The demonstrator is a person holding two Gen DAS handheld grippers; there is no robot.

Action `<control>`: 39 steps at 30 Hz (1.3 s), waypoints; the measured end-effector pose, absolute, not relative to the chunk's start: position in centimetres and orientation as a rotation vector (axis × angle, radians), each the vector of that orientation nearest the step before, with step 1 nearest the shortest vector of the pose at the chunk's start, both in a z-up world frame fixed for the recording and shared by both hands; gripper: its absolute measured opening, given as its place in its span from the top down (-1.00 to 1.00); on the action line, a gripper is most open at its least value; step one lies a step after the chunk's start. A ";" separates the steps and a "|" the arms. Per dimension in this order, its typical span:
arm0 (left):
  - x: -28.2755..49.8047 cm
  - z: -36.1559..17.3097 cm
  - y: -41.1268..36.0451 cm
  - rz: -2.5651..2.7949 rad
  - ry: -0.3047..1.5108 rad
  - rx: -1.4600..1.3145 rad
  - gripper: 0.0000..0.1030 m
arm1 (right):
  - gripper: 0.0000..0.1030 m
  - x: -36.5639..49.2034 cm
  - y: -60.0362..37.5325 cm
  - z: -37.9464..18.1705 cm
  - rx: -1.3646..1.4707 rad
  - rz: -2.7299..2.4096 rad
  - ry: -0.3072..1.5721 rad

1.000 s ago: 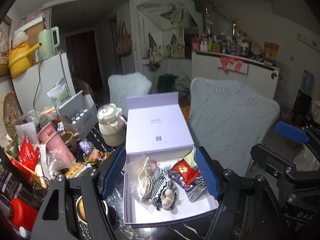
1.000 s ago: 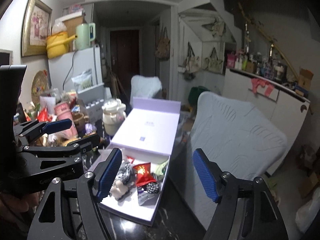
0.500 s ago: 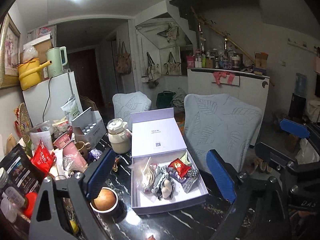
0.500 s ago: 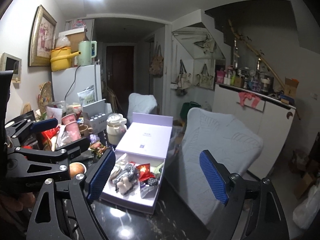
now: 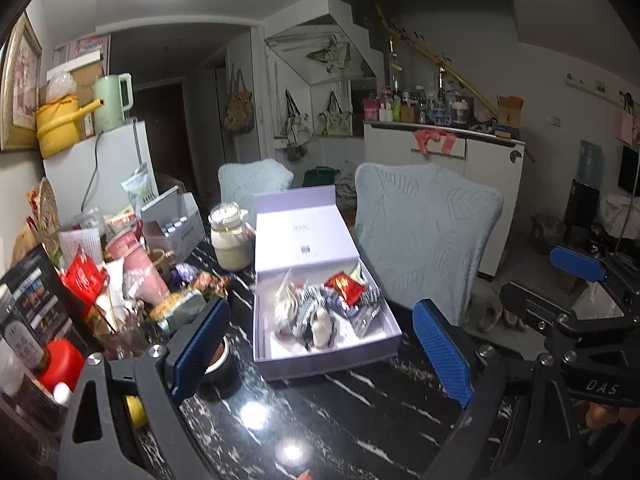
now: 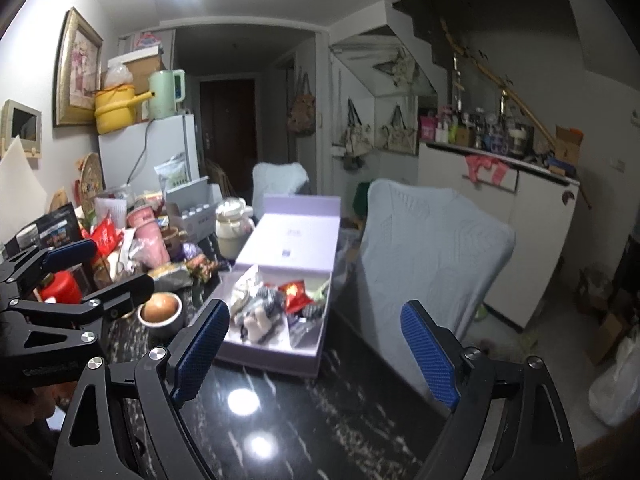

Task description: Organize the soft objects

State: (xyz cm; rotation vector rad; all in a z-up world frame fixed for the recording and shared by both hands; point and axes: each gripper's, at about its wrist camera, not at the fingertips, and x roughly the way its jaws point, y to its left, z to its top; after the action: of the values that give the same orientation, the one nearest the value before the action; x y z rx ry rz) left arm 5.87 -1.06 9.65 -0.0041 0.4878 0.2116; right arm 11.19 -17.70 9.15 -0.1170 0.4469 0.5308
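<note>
Both grippers, left (image 5: 322, 344) and right (image 6: 316, 350), have drawn back from the lilac box (image 5: 320, 356), fingers wide apart and empty; the soft things (image 5: 320, 306) lie inside, sorting likely finished.

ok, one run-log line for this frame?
left gripper: open, empty | right gripper: open, empty | lavender gift box: lid up, soft items inside | black marble table: both grippers above it
</note>
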 end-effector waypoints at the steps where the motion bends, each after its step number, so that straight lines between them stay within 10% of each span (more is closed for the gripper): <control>1: 5.8 9.3 -1.0 0.210 0.495 -0.011 -0.83 | -0.72 11.0 -17.8 8.8 -0.116 0.526 0.456; 39: 6.3 4.5 0.5 0.158 0.602 -0.043 -0.83 | -0.72 9.7 -17.2 4.3 -0.121 0.489 0.590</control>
State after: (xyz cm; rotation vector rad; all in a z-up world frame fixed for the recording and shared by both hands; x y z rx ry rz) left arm 6.33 0.48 4.52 -0.0428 0.6019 0.1577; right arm 9.67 -17.19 4.34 -0.1214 0.5902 0.4887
